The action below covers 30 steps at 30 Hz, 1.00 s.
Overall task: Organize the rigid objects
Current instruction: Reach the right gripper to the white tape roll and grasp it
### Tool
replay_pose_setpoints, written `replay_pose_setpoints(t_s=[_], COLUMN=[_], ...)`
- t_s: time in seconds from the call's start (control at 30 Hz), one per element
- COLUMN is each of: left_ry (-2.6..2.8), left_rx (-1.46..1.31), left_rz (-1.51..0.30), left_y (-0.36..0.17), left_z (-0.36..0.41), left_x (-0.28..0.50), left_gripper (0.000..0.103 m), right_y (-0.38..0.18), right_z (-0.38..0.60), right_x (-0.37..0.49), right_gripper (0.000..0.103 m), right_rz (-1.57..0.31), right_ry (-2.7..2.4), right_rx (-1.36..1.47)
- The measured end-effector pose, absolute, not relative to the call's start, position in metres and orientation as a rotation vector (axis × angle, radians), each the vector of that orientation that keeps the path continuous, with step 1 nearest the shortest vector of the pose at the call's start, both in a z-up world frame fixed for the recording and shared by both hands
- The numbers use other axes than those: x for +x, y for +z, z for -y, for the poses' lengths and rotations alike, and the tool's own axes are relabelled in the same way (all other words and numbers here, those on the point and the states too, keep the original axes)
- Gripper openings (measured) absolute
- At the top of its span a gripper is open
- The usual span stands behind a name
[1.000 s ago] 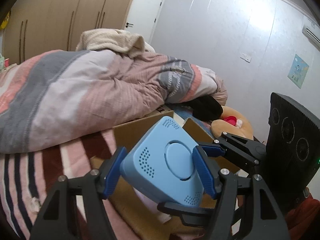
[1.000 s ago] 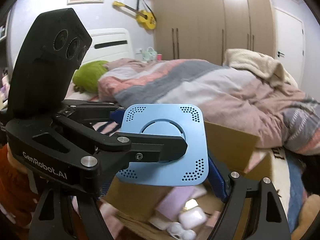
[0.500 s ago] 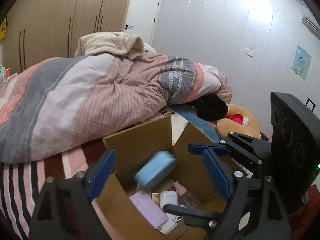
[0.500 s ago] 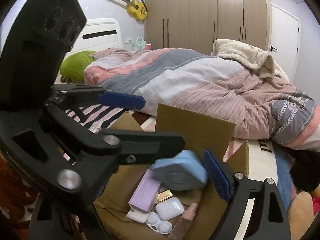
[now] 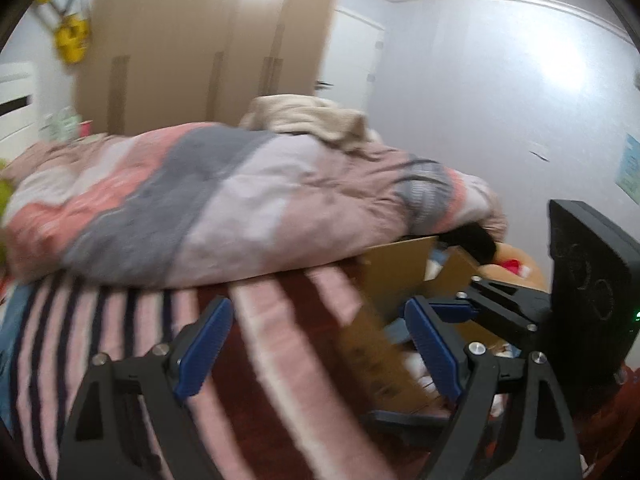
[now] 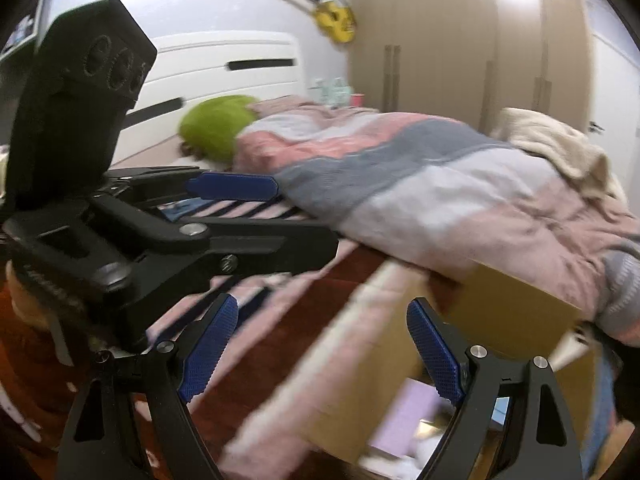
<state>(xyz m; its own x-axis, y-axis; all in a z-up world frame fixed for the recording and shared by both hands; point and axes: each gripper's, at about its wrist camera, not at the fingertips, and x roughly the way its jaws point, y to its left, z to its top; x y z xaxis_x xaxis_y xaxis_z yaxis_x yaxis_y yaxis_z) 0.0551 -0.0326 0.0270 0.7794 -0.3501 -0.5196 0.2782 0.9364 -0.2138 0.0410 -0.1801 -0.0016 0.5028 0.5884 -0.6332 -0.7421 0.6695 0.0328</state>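
Note:
The open cardboard box point(image 6: 500, 312) sits on the striped bed sheet point(image 5: 280, 320) and shows at the lower right of both views point(image 5: 400, 276). Inside it I make out a lilac box point(image 6: 404, 412); the rest is blurred or hidden behind a finger. My left gripper point(image 5: 318, 348) is open over the sheet, left of the box, nothing between its blue pads point(image 5: 204, 344). My right gripper point(image 6: 322, 352) is also open and empty, at the box's left wall. The left gripper point(image 6: 304, 216) appears in the right wrist view, and the right gripper's body point(image 5: 580, 280) in the left wrist view.
A bunched pink, grey and white quilt point(image 5: 224, 208) lies just behind the box, with a beige blanket point(image 5: 312, 120) on top. A green pillow point(image 6: 216, 128) and white headboard point(image 6: 224, 56) are at the far left. Wardrobes point(image 6: 460, 40) stand behind the bed.
Both grippers opened and released the light blue device, which dropped into the box. Both then swung left, away from the box and over the striped sheet.

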Motion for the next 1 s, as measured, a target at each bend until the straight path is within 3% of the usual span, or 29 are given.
replay_pose_setpoints(t_s=[0.3,0.63,0.73,0.93,0.97,1.0], left_ry=[-0.153,-0.077,-0.063,-0.039,-0.038,-0.039], left_rx=[-0.210,-0.297,-0.308,-0.321,-0.324,-0.327], left_rz=[-0.654,-0.704,-0.714,-0.734,-0.736,-0.737], left_y=[-0.028,-0.074,-0.080,-0.088,-0.088,-0.089], left_z=[-0.064,-0.110,-0.117,-0.126,-0.126,-0.126], left_x=[0.038,0.038,0.036,0.032,0.031,0.031], left_gripper=[0.086,0.086,0.086,0.086,0.086,0.086], right_y=[-0.055,-0.164,-0.182,-0.190,-0.190,-0.192], right_z=[0.085,0.039,0.023,-0.002,-0.005,-0.007], right_x=[0.045,0.102,0.120,0.133,0.133,0.133], right_gripper=[0.085,0.084,0.066,0.063,0.048,0.044], right_rz=[-0.773,-0.867,-0.872,-0.835,-0.826,-0.823], right_ry=[0.948,0.847,0.837,0.810,0.794,0.783], right_rx=[-0.266,-0.322,-0.339,-0.410,-0.436,-0.456])
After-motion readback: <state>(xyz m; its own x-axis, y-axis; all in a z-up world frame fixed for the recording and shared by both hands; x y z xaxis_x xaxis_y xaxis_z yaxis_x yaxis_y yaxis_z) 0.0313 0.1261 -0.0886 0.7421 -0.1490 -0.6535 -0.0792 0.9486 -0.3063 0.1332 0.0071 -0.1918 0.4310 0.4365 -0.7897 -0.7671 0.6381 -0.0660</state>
